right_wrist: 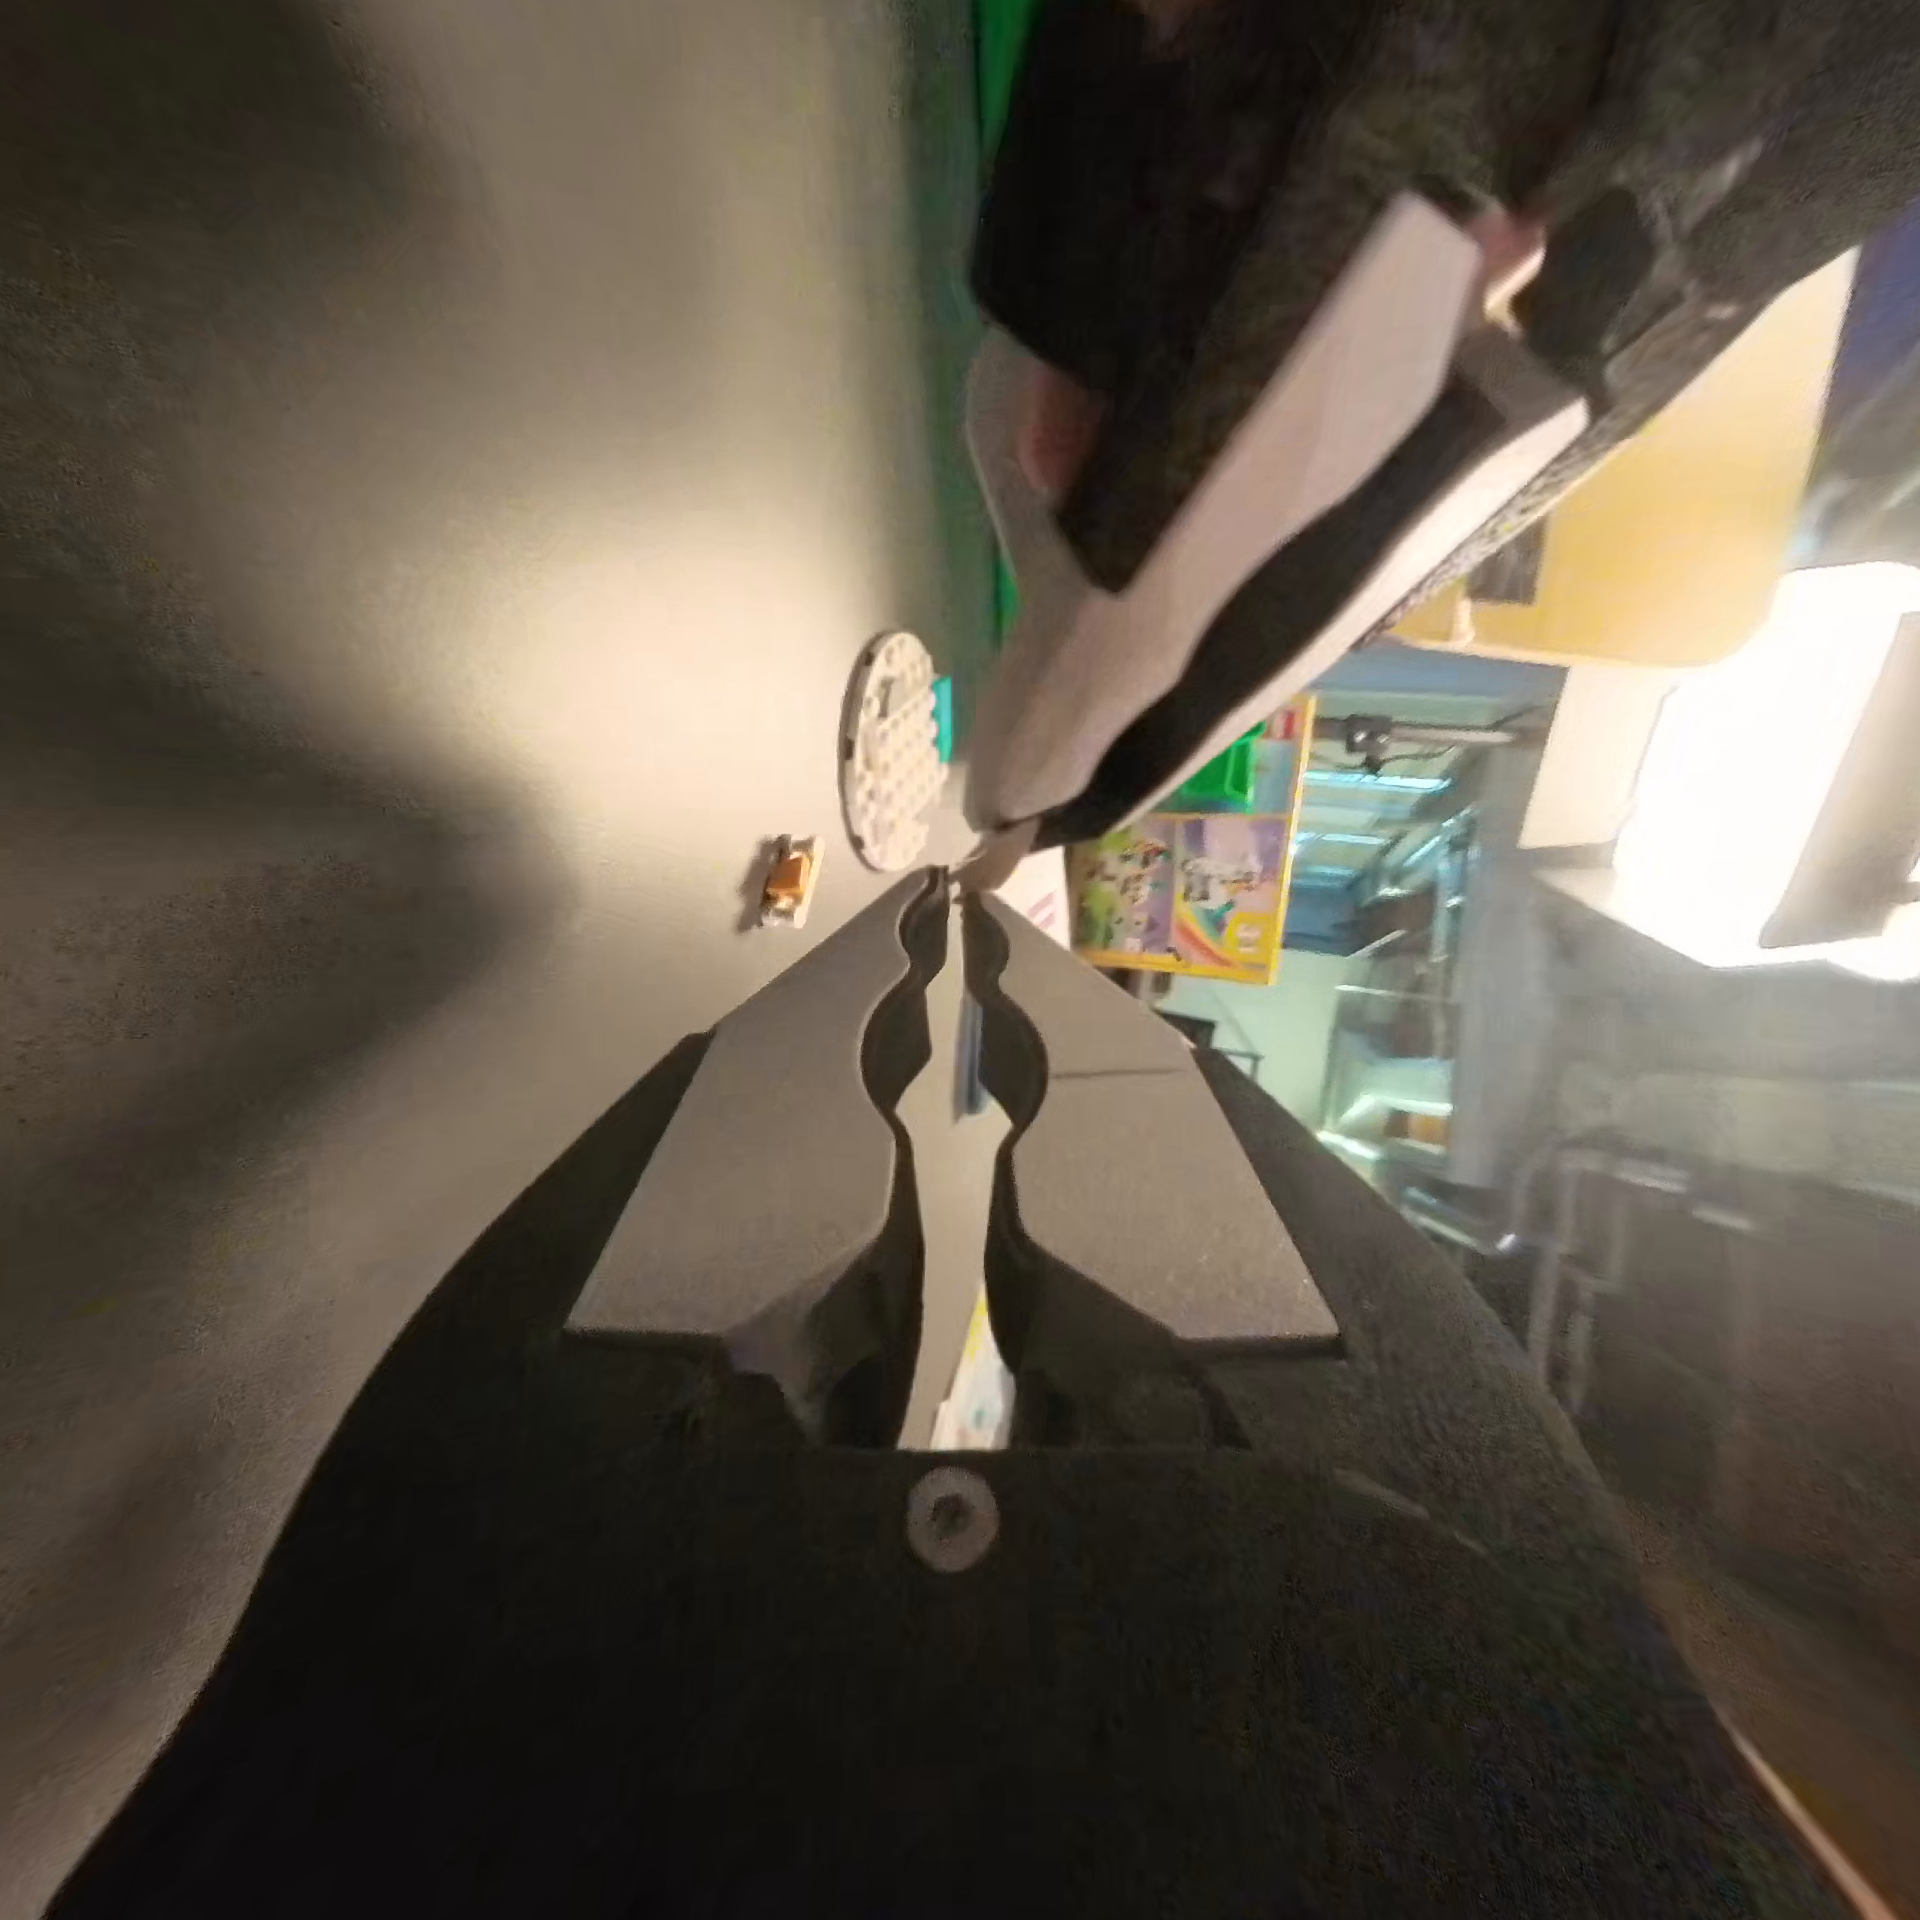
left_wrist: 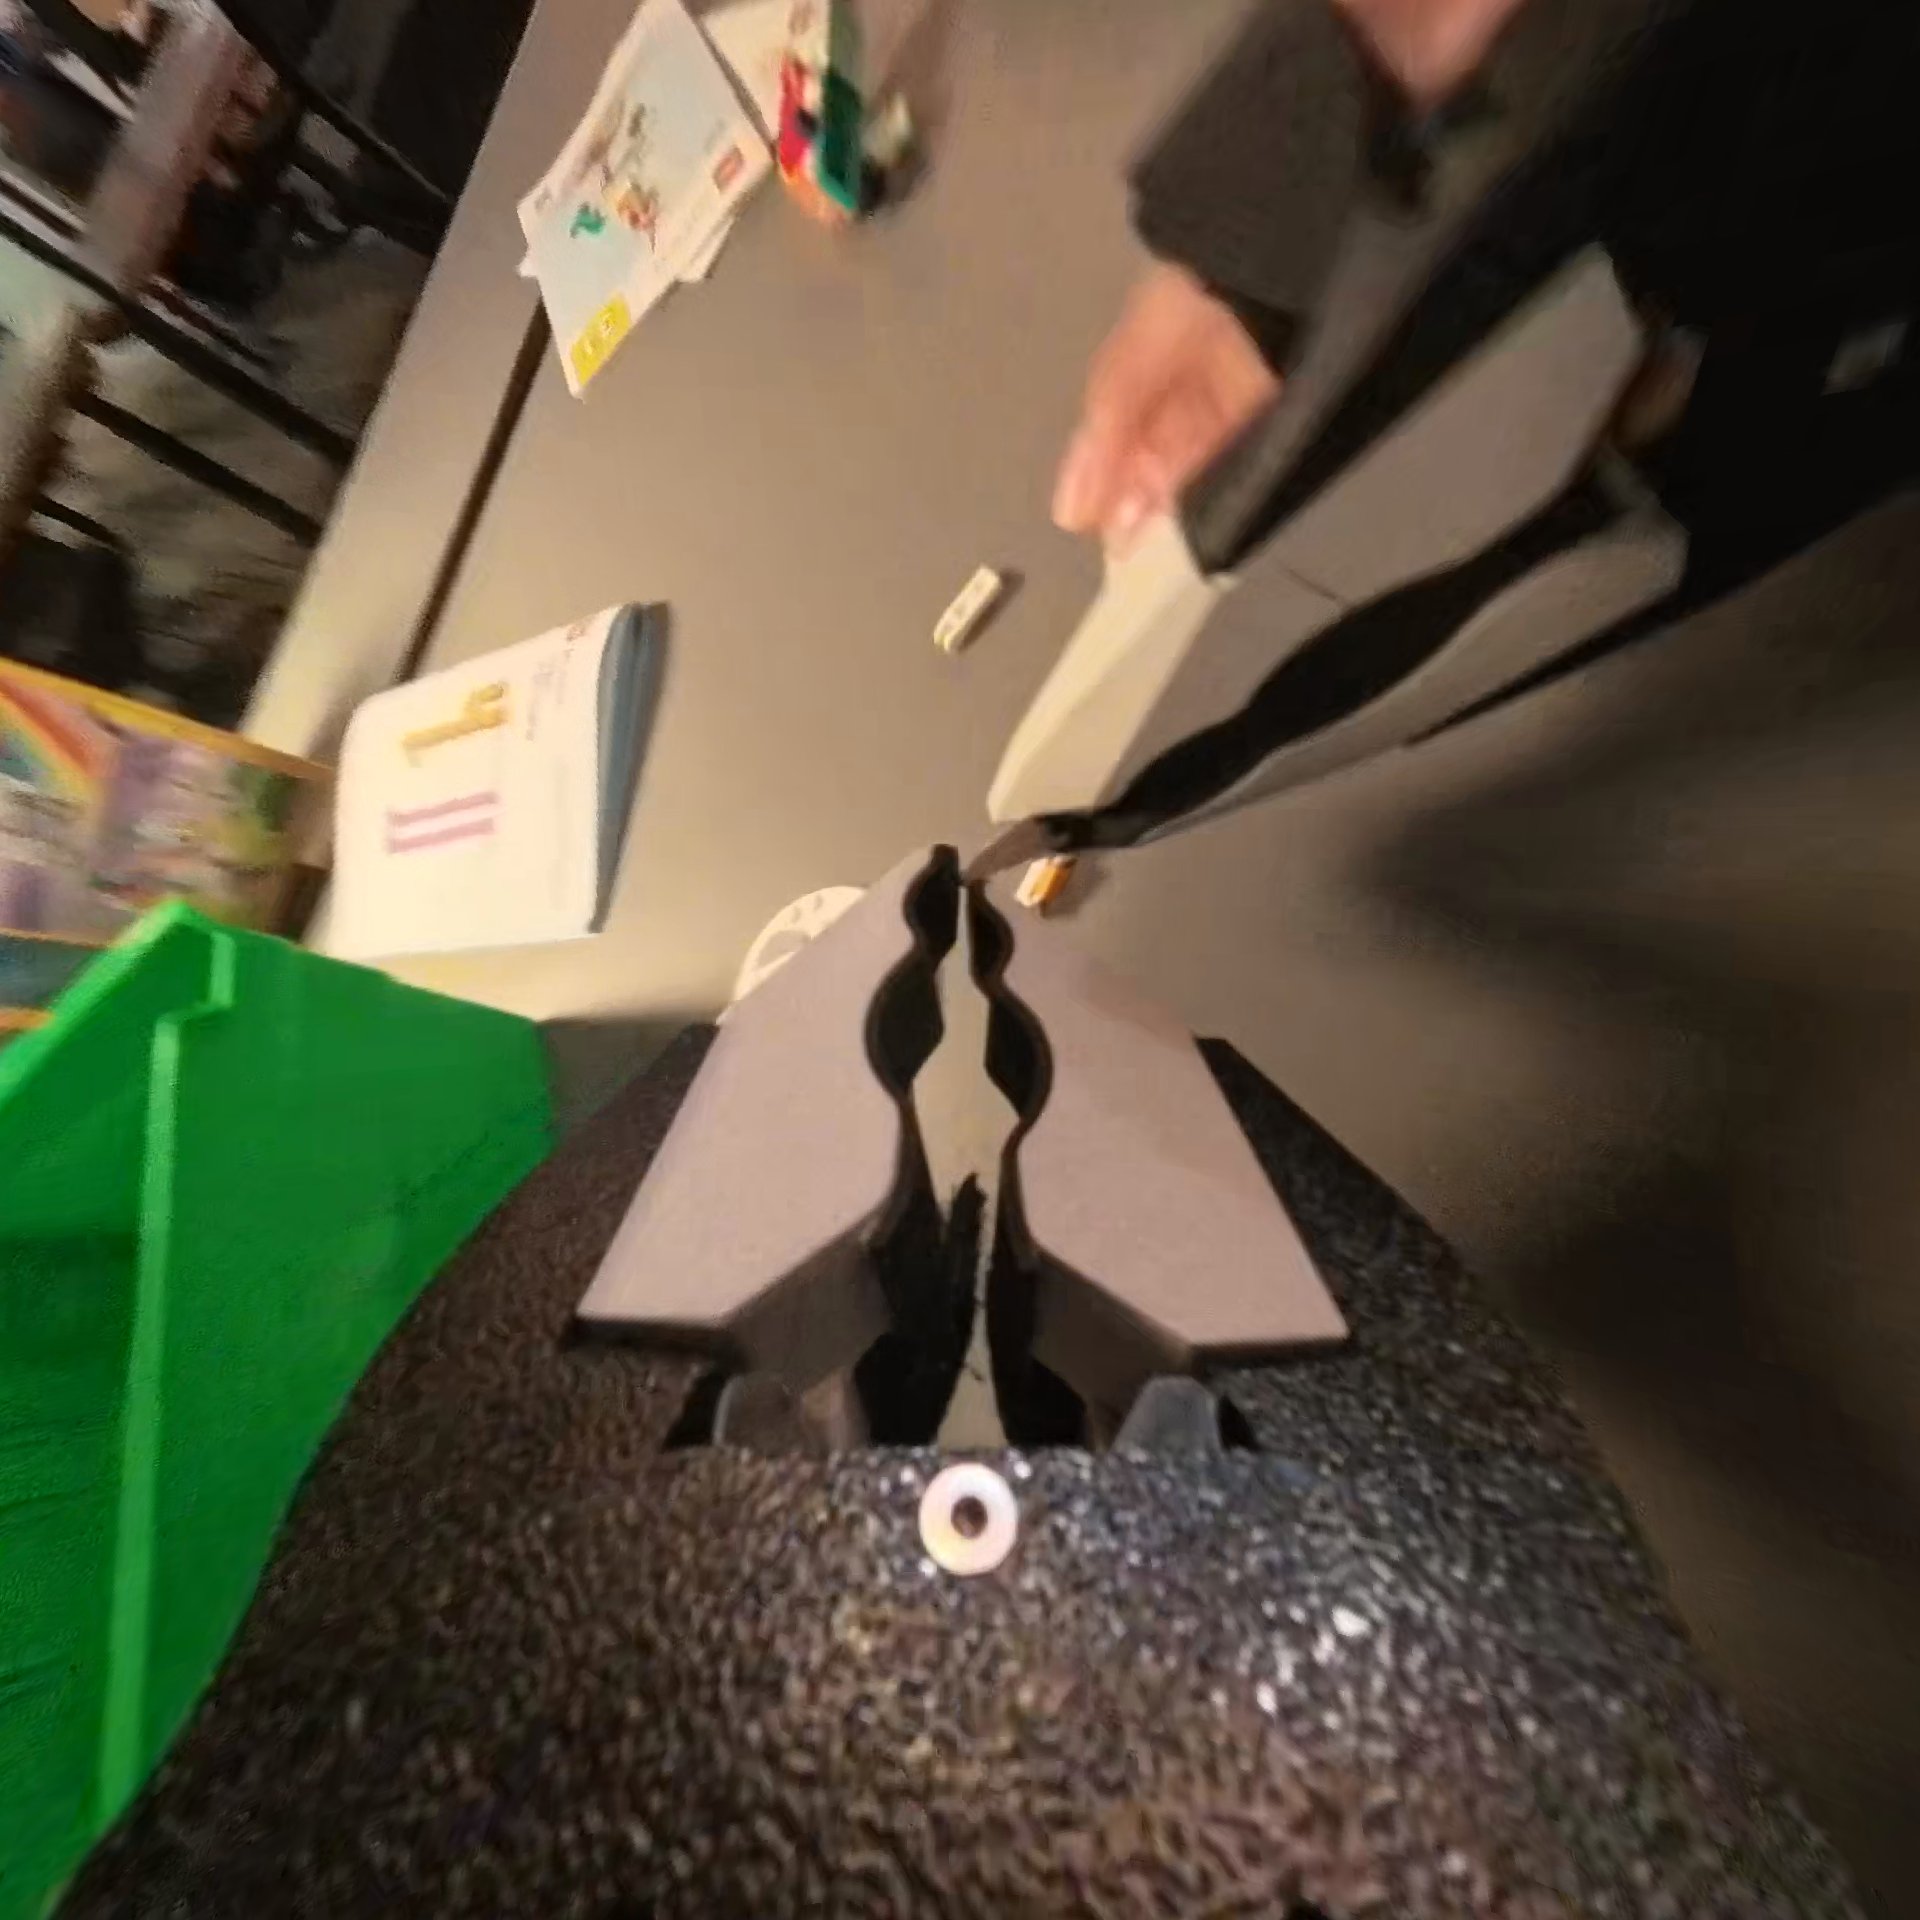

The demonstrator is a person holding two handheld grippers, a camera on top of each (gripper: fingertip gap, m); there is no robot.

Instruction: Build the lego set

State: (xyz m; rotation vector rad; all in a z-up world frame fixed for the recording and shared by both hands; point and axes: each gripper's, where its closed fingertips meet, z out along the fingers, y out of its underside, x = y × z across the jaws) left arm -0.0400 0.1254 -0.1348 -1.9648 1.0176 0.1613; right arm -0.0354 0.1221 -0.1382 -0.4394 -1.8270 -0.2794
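Observation:
My left gripper and my right gripper meet tip to tip just above the grey table. A small thin grey piece spans between the two pairs of tips; it also shows in the right wrist view. Each gripper's jaws are closed on one end of it. In the left wrist view the right gripper comes in from the upper right, held by a hand. A small tan and orange brick lies on the table right beside the tips, also seen in the right wrist view.
A white round studded plate with a teal brick lies close behind the tips. A small white brick, an open booklet, more leaflets, a pile of bricks, a green bin and a toy box are around. My left and right fingertips are right by each other. Between my right fingertips and the small white brick there is roughly 10 cm.

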